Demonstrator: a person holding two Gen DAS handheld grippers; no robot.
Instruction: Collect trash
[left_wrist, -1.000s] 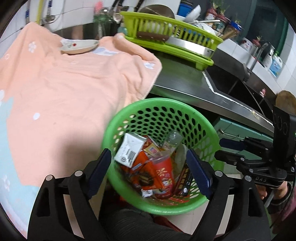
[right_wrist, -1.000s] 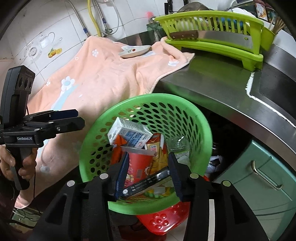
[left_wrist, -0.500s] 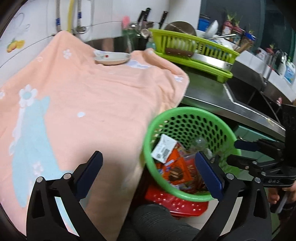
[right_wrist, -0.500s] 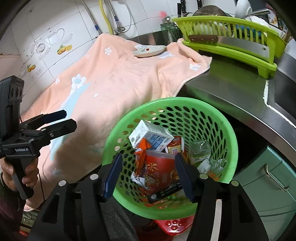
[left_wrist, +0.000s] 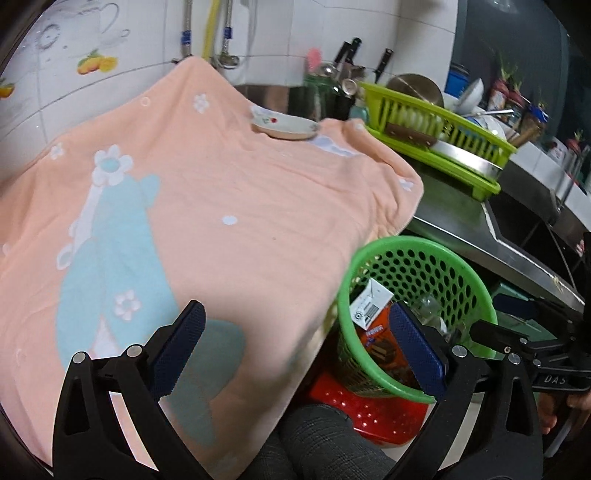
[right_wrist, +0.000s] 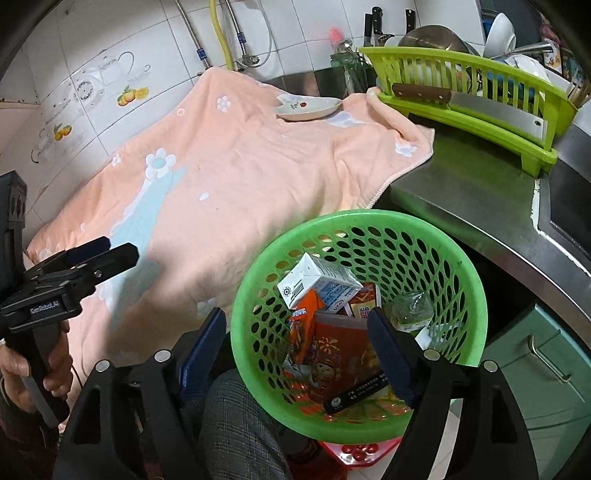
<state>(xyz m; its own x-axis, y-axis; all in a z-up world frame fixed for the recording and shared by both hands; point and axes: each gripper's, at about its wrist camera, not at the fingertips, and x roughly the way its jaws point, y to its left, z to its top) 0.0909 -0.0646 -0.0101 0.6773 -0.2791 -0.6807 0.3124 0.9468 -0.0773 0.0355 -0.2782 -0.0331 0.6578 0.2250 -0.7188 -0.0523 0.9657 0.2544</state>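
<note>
The left claw (left_wrist: 295, 343) is spread wide and grips nothing, hanging over the near edge of the peach towel (left_wrist: 207, 206) that covers the counter; the right claw (right_wrist: 295, 350) is also spread and empty, its right finger inside the rim of the green basket (right_wrist: 476, 295). The trash is in that basket, which sits on a red stool (right_wrist: 351, 450) just off the counter's front edge: a white carton (right_wrist: 317, 280), an orange wrapper (right_wrist: 304, 325), a red packet (right_wrist: 340, 354) and a small clear bottle (right_wrist: 412, 310). Only a saucer (left_wrist: 284, 125) lies on the towel, at its far edge, so collecting looks about finished. To close out well, I would scan the towel from left edge to right for leftovers and keep both claws spread and clear of the basket rim so it isn't tipped. A second ago both claws were right over the basket, the right one narrowed around the red packet; since then the left has swung out over the towel and the right has widened and lifted away.
</note>
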